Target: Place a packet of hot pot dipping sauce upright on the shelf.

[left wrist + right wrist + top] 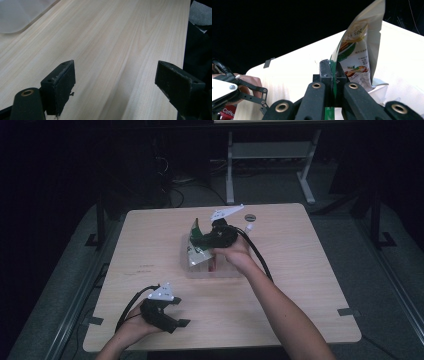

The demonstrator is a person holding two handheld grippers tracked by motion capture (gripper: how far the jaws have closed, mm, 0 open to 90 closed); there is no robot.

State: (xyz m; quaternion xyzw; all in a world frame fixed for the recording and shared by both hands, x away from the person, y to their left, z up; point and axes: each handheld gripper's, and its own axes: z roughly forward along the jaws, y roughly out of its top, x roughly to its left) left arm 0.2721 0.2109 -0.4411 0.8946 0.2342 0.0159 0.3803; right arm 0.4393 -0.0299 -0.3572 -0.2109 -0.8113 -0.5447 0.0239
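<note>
A green and white snack packet (195, 247) stands tilted in a clear plastic container (227, 271) at the table's middle. My right gripper (204, 236) is shut on the packet's green top edge. In the right gripper view the jaws (332, 67) pinch that edge and the packet (358, 57) rises beyond them, its lower end in the container (380, 91). My left gripper (181, 311) rests near the front left of the table, open, with nothing between its fingers. Its own view shows the open gripper (115, 77) over bare wood.
A small dark round cap (250, 217) and a small white piece (249, 226) lie behind the container. A corner of the container (15, 17) lies far ahead of the left gripper. The table's right edge (186, 37) is close. The person's left hand (249, 83) holds its gripper.
</note>
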